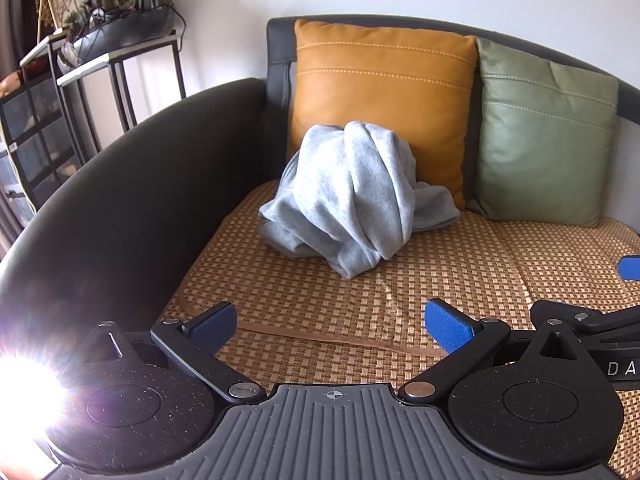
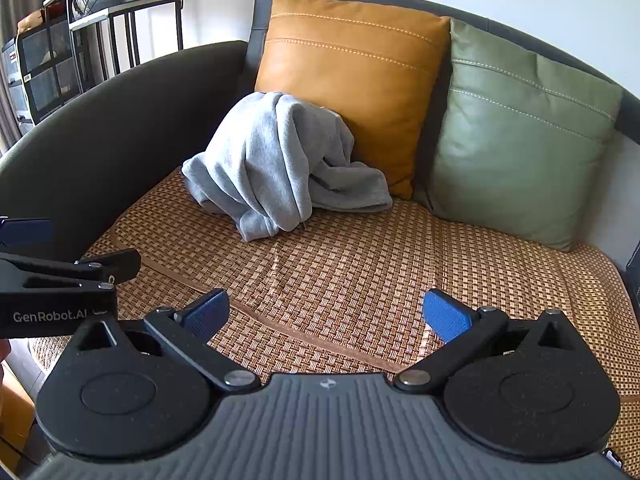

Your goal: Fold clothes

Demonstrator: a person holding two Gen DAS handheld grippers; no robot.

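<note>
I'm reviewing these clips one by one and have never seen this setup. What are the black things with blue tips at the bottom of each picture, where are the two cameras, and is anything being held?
There is no robot here: a person holds one hand-held gripper in each hand, and each carries a wide-angle camera looking forward along its two fingers. One picture comes from the left gripper, the other from the right gripper. The blue parts are the pads on the fingers. Each tool also shows at the edge of the other's view.

Both point at a dark sofa whose seat is covered by a woven mat. A crumpled grey garment lies on the mat, leaning against an orange cushion, with a green cushion beside it.

Both grippers are open with nothing between the fingers, and short of the garment. Folding has not begun.
</note>
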